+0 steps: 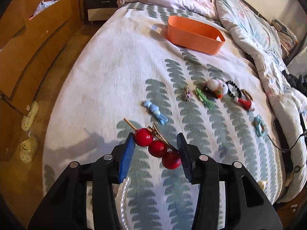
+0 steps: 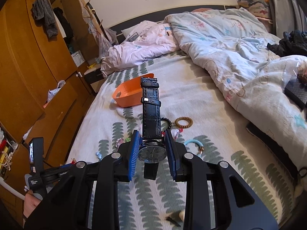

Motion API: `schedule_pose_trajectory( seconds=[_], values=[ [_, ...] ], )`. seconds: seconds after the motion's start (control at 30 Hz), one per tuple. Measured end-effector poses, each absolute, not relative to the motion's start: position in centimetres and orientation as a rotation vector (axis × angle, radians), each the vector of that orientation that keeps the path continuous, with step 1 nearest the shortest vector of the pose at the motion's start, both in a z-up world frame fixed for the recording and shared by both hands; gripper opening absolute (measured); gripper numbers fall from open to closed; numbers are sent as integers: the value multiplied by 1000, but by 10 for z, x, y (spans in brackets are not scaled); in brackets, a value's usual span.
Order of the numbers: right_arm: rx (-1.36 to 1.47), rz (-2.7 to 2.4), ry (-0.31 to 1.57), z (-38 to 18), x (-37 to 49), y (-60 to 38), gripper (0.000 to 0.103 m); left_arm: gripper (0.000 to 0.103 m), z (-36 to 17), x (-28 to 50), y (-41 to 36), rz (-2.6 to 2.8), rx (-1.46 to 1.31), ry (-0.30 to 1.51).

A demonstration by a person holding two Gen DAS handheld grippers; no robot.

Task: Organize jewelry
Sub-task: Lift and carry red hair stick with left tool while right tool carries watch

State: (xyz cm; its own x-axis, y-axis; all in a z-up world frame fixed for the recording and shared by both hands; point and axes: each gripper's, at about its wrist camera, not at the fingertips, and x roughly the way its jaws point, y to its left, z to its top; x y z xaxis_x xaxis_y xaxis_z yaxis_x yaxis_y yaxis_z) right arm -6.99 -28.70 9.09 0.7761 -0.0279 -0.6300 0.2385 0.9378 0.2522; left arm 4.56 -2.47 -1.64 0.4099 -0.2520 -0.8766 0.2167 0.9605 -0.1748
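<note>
My left gripper (image 1: 156,140) is shut on a hair clip with three red balls (image 1: 157,148) on a gold clasp and holds it above the bed. My right gripper (image 2: 151,140) is shut on a black leather-strap watch (image 2: 151,115), its strap pointing away from me. An orange bin (image 1: 193,34) stands further up the bed; it also shows in the right wrist view (image 2: 130,94). On the bedspread lie a light blue clip (image 1: 155,112), a small gold clip (image 1: 187,94), a green clip (image 1: 204,98), a white plush clip (image 1: 216,88), a black bead bracelet (image 1: 233,90) and a teal piece (image 1: 259,125).
A wooden bead bracelet (image 2: 183,122) and a light blue bracelet (image 2: 193,143) lie on the bedspread (image 2: 201,105). Rumpled duvets (image 2: 239,44) cover the far and right side. A wooden wardrobe (image 1: 28,44) and slippers (image 1: 28,149) are to the left. A white bead strand (image 1: 122,197) lies under my left gripper.
</note>
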Motion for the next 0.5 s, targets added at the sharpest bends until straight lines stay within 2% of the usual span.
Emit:
schedule_pose_trajectory(
  seconds=[0.5],
  values=[
    [389, -131, 761, 50, -133, -263, 28, 45, -32, -25, -29, -300, 87, 1102]
  ],
)
